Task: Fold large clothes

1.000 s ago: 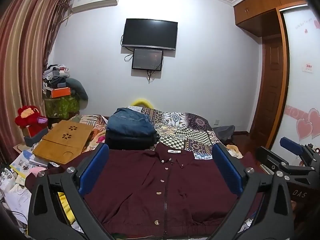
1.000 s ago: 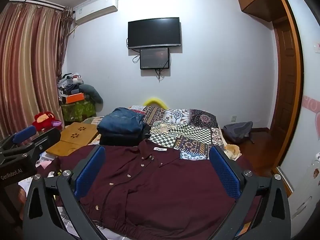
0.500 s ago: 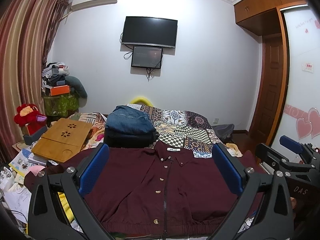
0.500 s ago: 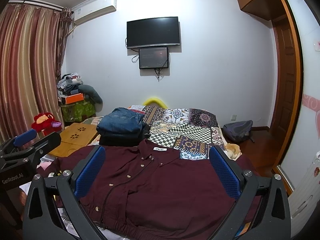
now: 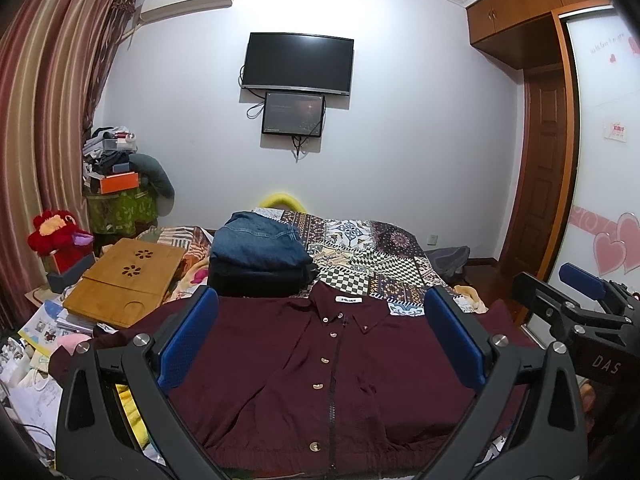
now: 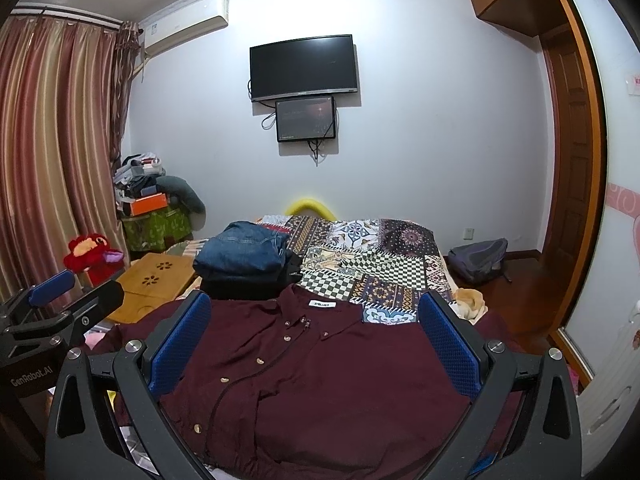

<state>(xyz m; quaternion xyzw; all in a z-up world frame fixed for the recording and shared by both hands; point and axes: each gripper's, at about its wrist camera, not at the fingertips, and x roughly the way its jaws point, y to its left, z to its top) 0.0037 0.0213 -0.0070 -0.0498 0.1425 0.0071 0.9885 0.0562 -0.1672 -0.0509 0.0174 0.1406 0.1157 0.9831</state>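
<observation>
A large maroon button-up shirt [image 5: 320, 372] [image 6: 320, 380] lies spread flat, front up and buttoned, on the near end of the bed, collar away from me. My left gripper [image 5: 324, 336] hovers above it, open, nothing between its blue pads. My right gripper [image 6: 316, 336] is likewise open and empty over the shirt. The right gripper's body shows at the right edge of the left wrist view [image 5: 576, 312]; the left gripper's body shows at the left edge of the right wrist view [image 6: 52, 312].
A stack of folded clothes [image 5: 256, 256] topped by blue denim sits behind the shirt on the patchwork bedspread [image 5: 372, 256]. A wooden lap desk [image 5: 124, 280], papers and a red plush toy [image 5: 56, 232] crowd the left side. A backpack [image 6: 476, 260] lies on the floor.
Both views have tilted up slightly, so the shirt sits a little lower in frame. Both grippers stay open; the shirt has not moved.
</observation>
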